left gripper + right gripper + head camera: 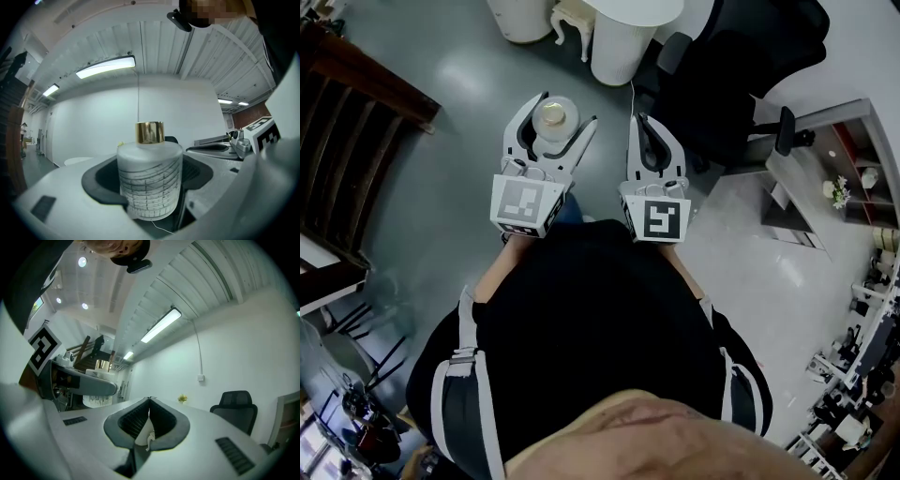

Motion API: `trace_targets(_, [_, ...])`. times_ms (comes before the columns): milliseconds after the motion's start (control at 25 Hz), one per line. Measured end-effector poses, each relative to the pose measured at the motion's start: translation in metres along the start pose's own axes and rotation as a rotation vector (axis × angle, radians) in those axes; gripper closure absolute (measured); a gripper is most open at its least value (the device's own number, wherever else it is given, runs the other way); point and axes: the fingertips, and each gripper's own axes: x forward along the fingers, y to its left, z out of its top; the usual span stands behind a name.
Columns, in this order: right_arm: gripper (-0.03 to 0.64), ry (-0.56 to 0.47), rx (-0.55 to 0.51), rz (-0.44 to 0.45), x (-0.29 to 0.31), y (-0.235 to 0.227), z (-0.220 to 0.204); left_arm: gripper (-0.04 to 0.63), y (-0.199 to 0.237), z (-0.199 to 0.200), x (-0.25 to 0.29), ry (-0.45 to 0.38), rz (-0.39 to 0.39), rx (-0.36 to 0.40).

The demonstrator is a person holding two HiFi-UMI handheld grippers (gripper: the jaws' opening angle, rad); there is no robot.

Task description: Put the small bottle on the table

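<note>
Pick looks done: small bottle (149, 183) clamped upright in left gripper (566, 110) jaws, gold cap (150, 132) up, held over bare floor (459, 84). Right gripper (641, 120) clenched on nothing, just to its right. Placement pending, no table underneath yet.

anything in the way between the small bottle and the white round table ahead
Nothing visible. The left tool grips the small bottle, and only floor lies between it and the white round table. The black office chair stands off to the right of that path.
</note>
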Motion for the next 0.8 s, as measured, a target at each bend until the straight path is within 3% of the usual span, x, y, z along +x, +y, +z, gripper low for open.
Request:
trace_targets(80, [0.594,0.043,-0.017,0.013,0.009,0.0,-0.011,0.259,0.007,-0.002,0.007,0.01,-0.013,0.004])
trace_targets(360, [0.594,0.007,0.012,-0.059,0.064,-0.02,-0.009,0.259,0.045,0.0,0.048,-0.025,-0.025,-0.006])
trace_targets(520, [0.594,0.035,-0.03,-0.027,0.099,-0.023,-0.024,0.259,0.069,-0.005,0.081,0.001,-0.043,0.02])
trace_targets(680, [0.594,0.002,-0.013,-0.073,0.15,-0.035,-0.019,0.259,0.104,0.0,0.117,0.001,-0.073,0.017])
trace_targets(800, [0.594,0.043,-0.03,-0.064,0.179,-0.034,-0.025,0.259,0.126,0.002,0.139,0.001,-0.098,0.013])
